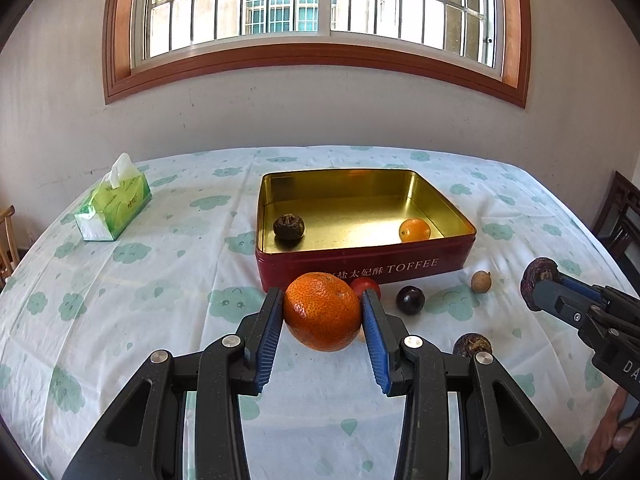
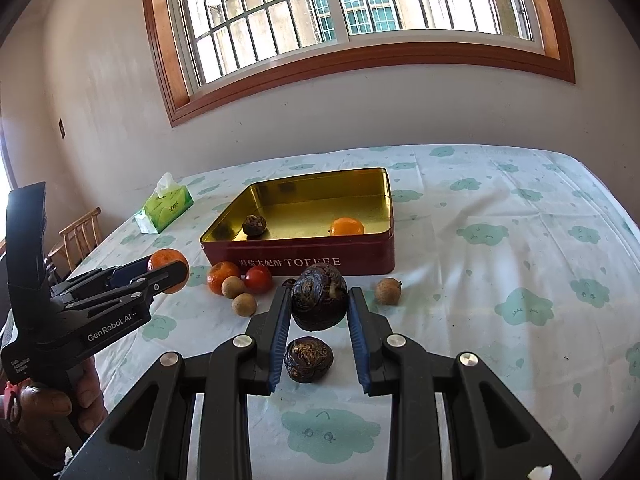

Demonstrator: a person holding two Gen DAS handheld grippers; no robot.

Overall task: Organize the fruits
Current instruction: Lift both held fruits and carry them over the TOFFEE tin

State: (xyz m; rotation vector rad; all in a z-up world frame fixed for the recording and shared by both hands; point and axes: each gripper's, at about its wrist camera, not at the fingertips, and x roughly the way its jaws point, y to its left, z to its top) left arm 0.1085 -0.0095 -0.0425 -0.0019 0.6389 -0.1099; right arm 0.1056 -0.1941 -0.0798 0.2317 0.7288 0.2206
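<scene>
My left gripper (image 1: 323, 300) is shut on a large orange (image 1: 322, 312) and holds it above the cloth, in front of the red toffee tin (image 1: 360, 268). My right gripper (image 2: 319, 300) is shut on a dark wrinkled fruit (image 2: 319, 302), lifted near the tin's front wall (image 2: 296, 260). The tin holds a dark fruit (image 1: 289, 226) and a small orange (image 1: 415, 230). On the cloth lie a tomato (image 2: 258, 280), a small orange (image 2: 222, 276), brown longans (image 2: 244, 304), another longan (image 2: 388, 291) and a second dark wrinkled fruit (image 2: 308, 360).
A green tissue box (image 1: 114, 204) stands at the far left of the table. A dark round fruit (image 1: 410, 300) lies in front of the tin. Wooden chairs (image 2: 78, 240) stand beside the table. The wall and window are behind the tin.
</scene>
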